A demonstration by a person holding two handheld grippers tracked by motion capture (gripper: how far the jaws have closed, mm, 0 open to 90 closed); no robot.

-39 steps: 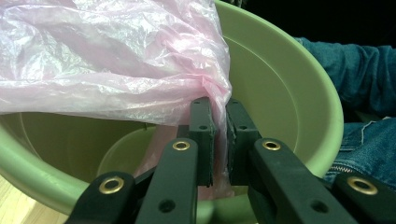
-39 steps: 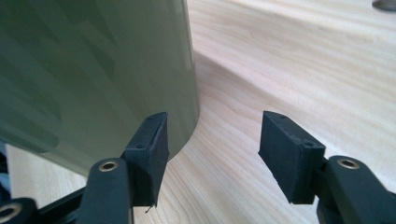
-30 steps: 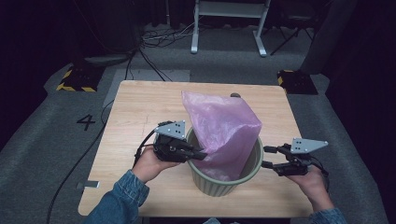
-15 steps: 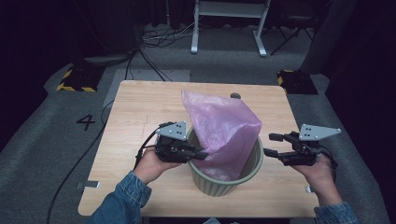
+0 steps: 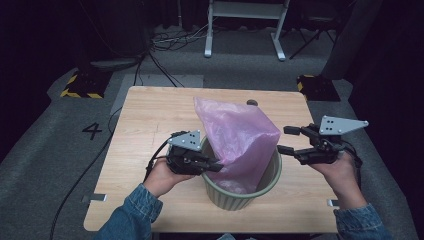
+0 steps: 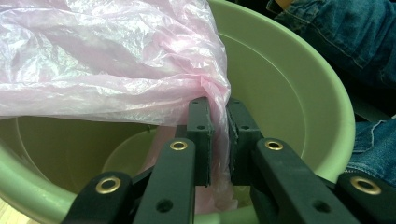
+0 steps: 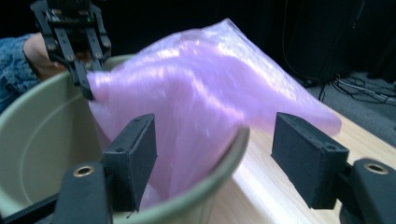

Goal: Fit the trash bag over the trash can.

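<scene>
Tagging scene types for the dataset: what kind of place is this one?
Most likely a lab or studio recording bay, not a home: a lone wooden table on grey carpet with a floor number 4, black-and-yellow hazard-taped weights, loose cables and dark curtains behind.

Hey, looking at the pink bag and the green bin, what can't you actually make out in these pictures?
- Bottom of the bin: the pink bag covers it in the high view.
- Anything inside the bag: its cloudy plastic hides it in all views.
- Bag edge in the left gripper: the fingers cover it.
- Small dark thing on the table behind the bag: too small to identify.
- Bag surface in the right gripper view: blurred.
</scene>
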